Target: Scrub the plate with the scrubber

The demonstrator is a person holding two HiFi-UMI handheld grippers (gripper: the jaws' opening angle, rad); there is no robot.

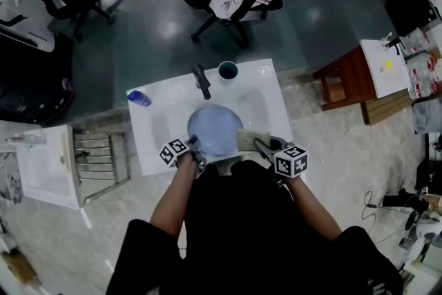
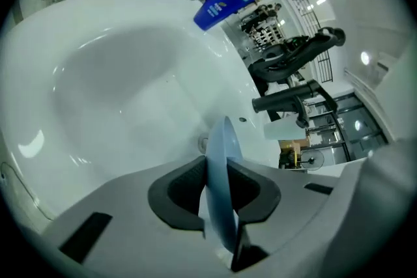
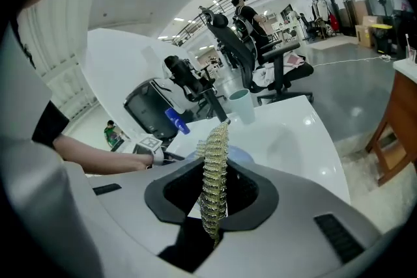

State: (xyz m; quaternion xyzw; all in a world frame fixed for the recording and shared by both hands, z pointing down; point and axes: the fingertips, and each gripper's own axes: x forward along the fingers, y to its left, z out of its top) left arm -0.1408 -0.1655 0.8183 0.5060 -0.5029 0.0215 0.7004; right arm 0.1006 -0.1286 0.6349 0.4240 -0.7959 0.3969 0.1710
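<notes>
1. The white sink (image 1: 276,114) is the workplace. A black tap (image 1: 202,81) stands at the back of its basin, a dark cup (image 1: 228,70) is set beside the tap, and a blue bottle (image 1: 139,98) lies on the left rim.
2. The pale blue plate (image 1: 213,129) is held over the basin, in front of the tap. Its near edge is clamped between the jaws of the left gripper (image 1: 196,150), with a pad pressed on each face.
3. The yellow-green scrubber (image 1: 252,140) is pinched edge-on in the closed jaws of the right gripper (image 1: 266,146). It is seen at the plate's right rim; whether it touches the plate cannot be told.
4. The step in hand is judged to be the bringing of scrubber to plate, with scrubbing not yet clearly begun.
5. Next, the scrubber's flat face would need to be turned onto the plate's face and rubbed across it. The plate must be held firmly, since a grip on the rim alone could let it pivot.
</notes>
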